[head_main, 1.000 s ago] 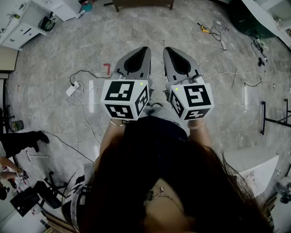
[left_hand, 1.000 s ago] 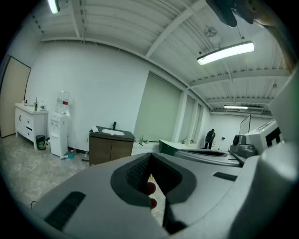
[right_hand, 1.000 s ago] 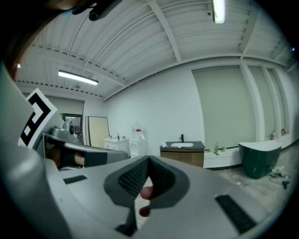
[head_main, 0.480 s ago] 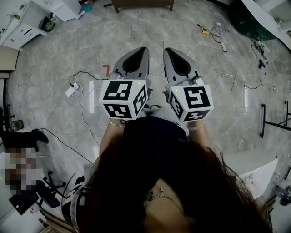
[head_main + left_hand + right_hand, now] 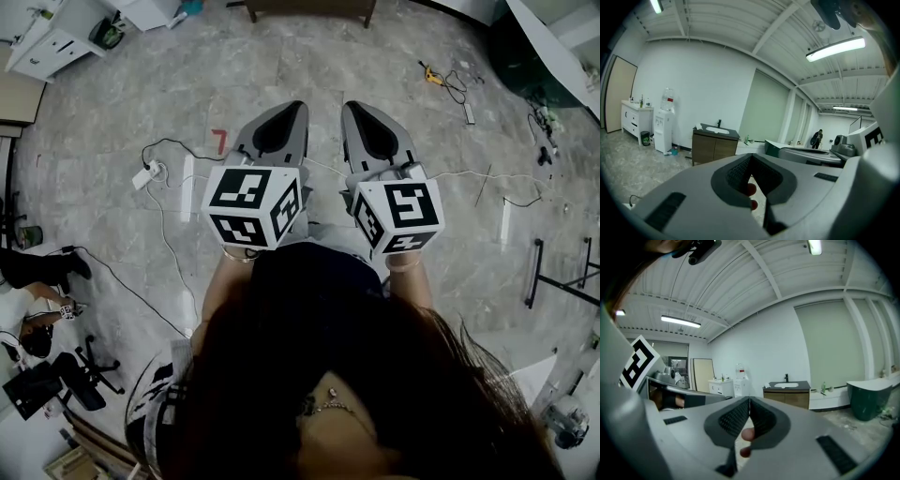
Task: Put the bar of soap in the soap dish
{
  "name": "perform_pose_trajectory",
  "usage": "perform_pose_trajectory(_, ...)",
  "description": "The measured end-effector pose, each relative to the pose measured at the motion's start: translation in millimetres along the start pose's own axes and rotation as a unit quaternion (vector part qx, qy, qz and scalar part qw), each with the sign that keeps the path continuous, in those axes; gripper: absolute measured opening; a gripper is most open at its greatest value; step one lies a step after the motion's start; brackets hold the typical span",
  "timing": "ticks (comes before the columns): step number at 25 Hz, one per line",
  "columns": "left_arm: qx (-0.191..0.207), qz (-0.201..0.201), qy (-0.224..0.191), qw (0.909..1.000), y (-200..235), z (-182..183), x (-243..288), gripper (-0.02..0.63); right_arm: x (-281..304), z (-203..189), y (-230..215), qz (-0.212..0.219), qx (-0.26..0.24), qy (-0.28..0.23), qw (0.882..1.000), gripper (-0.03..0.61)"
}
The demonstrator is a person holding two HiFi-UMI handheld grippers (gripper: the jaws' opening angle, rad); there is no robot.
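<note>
Head view, looking steeply down past the person's dark hair [image 5: 328,375]: the left gripper [image 5: 298,105] and right gripper [image 5: 348,105] are held side by side, just apart, over a grey stone floor [image 5: 112,103]. Each carries its marker cube, but the jaw tips are seen only from above. On the floor lie a white power strip [image 5: 145,175] with a black cable [image 5: 173,253], a red mark [image 5: 220,141] and, farther off, a yellow tool [image 5: 429,75]. Another person's leg and shoe [image 5: 42,267] show at the left edge.

Left gripper view looks level across the room, which the head view does not show. The ribbed pads meet at their tips with nothing between them. Beyond stand a brown vanity with a sink [image 5: 715,143], a water dispenser [image 5: 663,124], a white cabinet [image 5: 635,119] and a distant standing figure [image 5: 816,138].

Right gripper view shows its own jaws pressed together at the tips, likewise empty. It sees the same vanity and dispenser from another angle, plus a dark green tub [image 5: 867,401].

Where the bar of soap and the soap dish lie cannot be told from these views.
</note>
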State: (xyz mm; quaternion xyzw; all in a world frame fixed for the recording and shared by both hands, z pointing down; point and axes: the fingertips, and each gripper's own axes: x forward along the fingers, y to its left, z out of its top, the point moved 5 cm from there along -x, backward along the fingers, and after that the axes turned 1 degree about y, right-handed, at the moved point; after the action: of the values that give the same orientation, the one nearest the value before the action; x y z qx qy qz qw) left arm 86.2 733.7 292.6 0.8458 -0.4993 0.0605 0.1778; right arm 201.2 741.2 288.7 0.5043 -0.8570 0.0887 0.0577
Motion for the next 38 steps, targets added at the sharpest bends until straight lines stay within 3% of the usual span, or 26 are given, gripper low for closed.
perform_pose_trajectory(9, -0.001, 0.003, 0.003, 1.0000, 57.3, 22.0, 67.2, -0.005, 84.8, 5.6, -29.2, 0.008, 0.008, 0.003, 1.000, 0.017)
perform_pose_trajectory(22, -0.001, -0.019, -0.001, 0.9998, 169.9, 111.3, 202.2, -0.005, 268.2, 69.8, -77.2, 0.010, 0.014, -0.009, 1.000, 0.017)
perform_pose_trajectory(38, -0.025, -0.006, 0.014, 0.9996, 253.1, 141.1, 328.6, -0.005, 407.4, 86.9, -149.7, 0.016, 0.019, -0.005, 1.000, 0.017)
